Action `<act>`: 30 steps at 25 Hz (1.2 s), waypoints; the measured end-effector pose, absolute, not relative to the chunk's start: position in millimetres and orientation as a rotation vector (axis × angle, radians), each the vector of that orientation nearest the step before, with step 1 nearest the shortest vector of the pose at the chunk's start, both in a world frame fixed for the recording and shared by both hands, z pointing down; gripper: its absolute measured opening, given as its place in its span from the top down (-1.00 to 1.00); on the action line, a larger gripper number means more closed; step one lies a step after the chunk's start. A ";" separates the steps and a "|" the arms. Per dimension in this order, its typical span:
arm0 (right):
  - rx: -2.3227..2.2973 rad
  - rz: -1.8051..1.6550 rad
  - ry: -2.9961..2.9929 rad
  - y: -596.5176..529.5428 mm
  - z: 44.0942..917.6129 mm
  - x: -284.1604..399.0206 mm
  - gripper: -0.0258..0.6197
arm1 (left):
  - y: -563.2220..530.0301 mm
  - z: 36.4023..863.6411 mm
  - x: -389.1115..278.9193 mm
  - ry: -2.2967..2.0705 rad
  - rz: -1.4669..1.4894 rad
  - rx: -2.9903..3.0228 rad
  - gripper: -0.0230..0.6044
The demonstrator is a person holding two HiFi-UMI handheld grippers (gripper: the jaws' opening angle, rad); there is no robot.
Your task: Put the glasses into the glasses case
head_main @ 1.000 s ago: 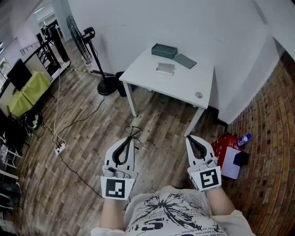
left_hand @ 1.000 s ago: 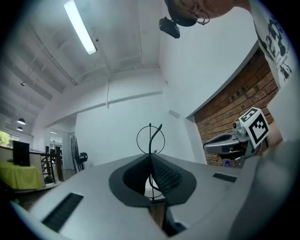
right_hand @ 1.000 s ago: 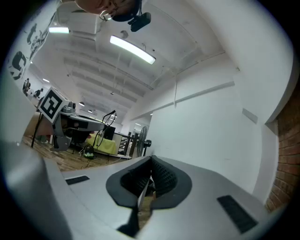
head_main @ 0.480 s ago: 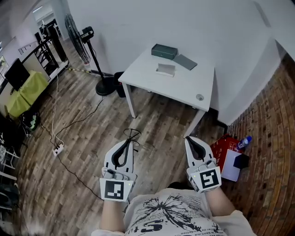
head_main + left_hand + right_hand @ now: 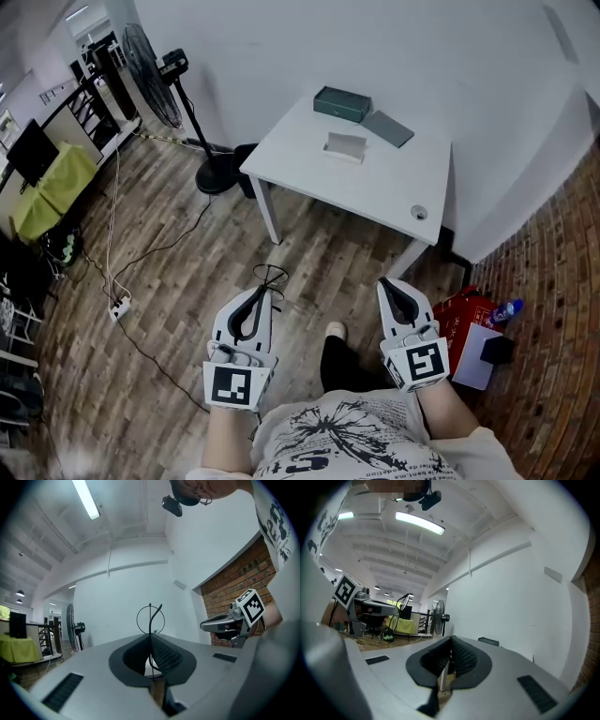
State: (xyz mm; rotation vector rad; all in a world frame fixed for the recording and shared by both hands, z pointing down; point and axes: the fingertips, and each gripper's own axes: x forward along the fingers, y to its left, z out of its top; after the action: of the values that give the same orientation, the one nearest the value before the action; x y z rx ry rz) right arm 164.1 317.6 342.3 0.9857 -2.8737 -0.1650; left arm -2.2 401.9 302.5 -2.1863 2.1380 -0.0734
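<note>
left gripper jaws are clamped on the glasses, gripping only thin wire, so the hold looks marginal. Keep it level, no wrist roll on the approach, and don't release until the frame is over the glasses case. The frame sticks out past the tips toward 12 o'clock in the head view. In the left gripper view it stands on end, long axis near vertical, lens ring up at 12. Folded or not, can't tell. glasses case is at the far edge of the white table, about 1 o'clock from the left gripper and well apart. It looks closed. right gripper jaws are pressed together with nothing between them, so it's probably free for the lid.
</note>
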 end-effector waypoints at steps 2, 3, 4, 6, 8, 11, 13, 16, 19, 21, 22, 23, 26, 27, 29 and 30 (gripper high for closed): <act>0.980 -0.145 -2.877 280.9 346.6 152.5 0.88 | 367.5 303.7 -12.0 2.139 -0.089 -2.178 0.87; 0.980 -0.127 -2.878 261.5 348.1 146.2 0.88 | 348.8 303.6 -17.2 2.140 -0.092 -2.180 0.87; 0.977 -0.111 -2.879 242.1 348.8 139.5 0.88 | 329.5 302.5 -22.4 2.139 -0.093 -2.186 0.87; 0.955 -0.107 -2.882 203.6 346.8 125.1 0.88 | 290.2 298.5 -33.1 2.131 -0.115 -2.200 0.87; 0.935 -0.106 -2.894 166.3 340.7 112.2 0.88 | 253.7 296.3 -45.8 2.131 -0.203 -2.203 0.87; 0.940 -0.101 -2.907 111.4 332.6 98.3 0.88 | 202.1 293.9 -61.6 2.128 -0.252 -2.193 0.87; 0.950 -0.093 -2.905 79.8 333.2 93.7 0.88 | 171.9 295.0 -65.5 2.115 -0.216 -2.200 0.87; 0.967 -0.069 -2.892 44.3 339.0 89.6 0.88 | 136.8 299.5 -72.7 2.125 -0.189 -2.205 0.87; 0.979 -0.051 -2.878 16.8 344.7 84.2 0.87 | 106.2 304.8 -80.0 2.124 -0.164 -2.226 0.87; 0.981 -0.044 -2.867 0.2 349.0 79.4 0.87 | 84.5 307.0 -86.0 2.125 -0.145 -2.234 0.87; 0.988 -0.043 -2.858 -9.1 351.0 77.5 0.88 | 72.4 308.9 -88.7 2.120 -0.146 -2.240 0.87; 1.002 -0.041 -2.847 -18.9 353.4 76.1 0.87 | 59.8 311.0 -91.1 2.112 -0.146 -2.250 0.87; 1.044 -0.041 -2.813 -48.7 363.3 69.4 0.88 | 21.0 319.2 -97.4 2.070 -0.137 -2.303 0.87; 1.054 -0.053 -2.802 -59.1 365.6 65.5 0.87 | 7.0 322.0 -100.3 2.054 -0.137 -2.322 0.87; 1.070 -0.097 -2.784 -81.3 366.5 56.6 0.87 | -24.6 326.3 -106.8 2.015 -0.135 -2.359 0.87; 1.082 -0.112 -2.776 -92.4 366.0 52.7 0.87 | -41.2 327.9 -109.7 1.992 -0.134 -2.380 0.87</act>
State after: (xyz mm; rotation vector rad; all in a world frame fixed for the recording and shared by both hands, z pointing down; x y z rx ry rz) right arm 52.7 -92.4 366.0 1.0819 -2.7764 -0.1123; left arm -109.7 -41.2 327.9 -2.3795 1.9924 -0.1337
